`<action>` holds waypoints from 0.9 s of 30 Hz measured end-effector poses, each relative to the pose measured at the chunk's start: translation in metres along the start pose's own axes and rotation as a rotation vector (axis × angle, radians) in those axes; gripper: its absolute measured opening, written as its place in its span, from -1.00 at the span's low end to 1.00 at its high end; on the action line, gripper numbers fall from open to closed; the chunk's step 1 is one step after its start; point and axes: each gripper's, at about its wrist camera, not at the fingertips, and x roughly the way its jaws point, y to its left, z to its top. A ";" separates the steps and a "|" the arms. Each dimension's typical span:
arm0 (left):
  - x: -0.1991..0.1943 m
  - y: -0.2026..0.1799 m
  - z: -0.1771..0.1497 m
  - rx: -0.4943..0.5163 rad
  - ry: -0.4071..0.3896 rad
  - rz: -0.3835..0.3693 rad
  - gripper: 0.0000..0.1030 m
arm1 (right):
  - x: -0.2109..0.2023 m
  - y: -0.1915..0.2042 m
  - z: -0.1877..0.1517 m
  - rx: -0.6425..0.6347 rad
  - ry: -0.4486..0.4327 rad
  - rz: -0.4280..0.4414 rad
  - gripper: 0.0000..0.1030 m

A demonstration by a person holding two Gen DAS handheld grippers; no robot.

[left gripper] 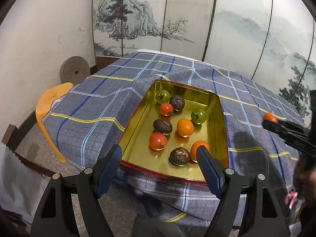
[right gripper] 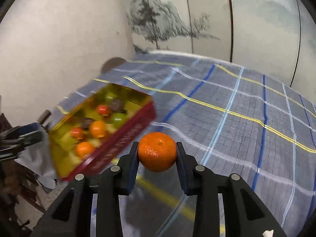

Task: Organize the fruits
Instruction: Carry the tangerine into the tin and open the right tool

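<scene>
tangerine (right gripper: pixel 157 154) — btwn r. gripper (right gripper: pixel 157 159) pads

Glossy gold metal tin (left gripper: pixel 215 106), matt woven checked cloth (left gripper: pixel 94 106)

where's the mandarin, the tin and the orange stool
mandarin (right gripper: pixel 157 154): right wrist view, middle of its peel, between the right gripper's pads
tin (left gripper: pixel 215 106): left wrist view, gold inner wall at its far right corner
orange stool (left gripper: pixel 52 96): left wrist view, top of its seat, left of the table
</scene>
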 end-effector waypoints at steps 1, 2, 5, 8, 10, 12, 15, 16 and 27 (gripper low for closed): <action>-0.002 0.000 -0.001 0.001 0.000 0.004 0.51 | -0.007 0.006 -0.001 -0.003 -0.011 0.007 -0.37; -0.004 0.000 -0.002 0.001 -0.001 0.006 0.51 | -0.015 0.013 -0.002 -0.009 -0.019 0.014 -0.37; -0.013 0.001 -0.004 0.001 -0.016 0.014 0.51 | -0.036 0.035 -0.003 -0.036 -0.042 0.026 -0.37; -0.021 0.004 -0.006 0.003 -0.031 0.027 0.51 | -0.047 0.050 -0.003 -0.057 -0.055 0.033 -0.37; -0.026 0.006 -0.007 0.002 -0.039 0.032 0.51 | -0.049 0.059 -0.002 -0.067 -0.055 0.039 -0.37; -0.030 0.009 -0.010 0.001 -0.043 0.038 0.51 | -0.049 0.065 -0.001 -0.072 -0.057 0.046 -0.37; -0.033 0.011 -0.013 0.002 -0.044 0.049 0.51 | -0.047 0.077 0.002 -0.080 -0.054 0.059 -0.37; -0.034 0.012 -0.014 0.004 -0.045 0.053 0.51 | -0.046 0.079 0.003 -0.083 -0.053 0.062 -0.37; -0.030 0.017 -0.021 0.028 -0.037 0.109 0.52 | -0.007 0.104 0.021 -0.112 -0.011 0.098 -0.36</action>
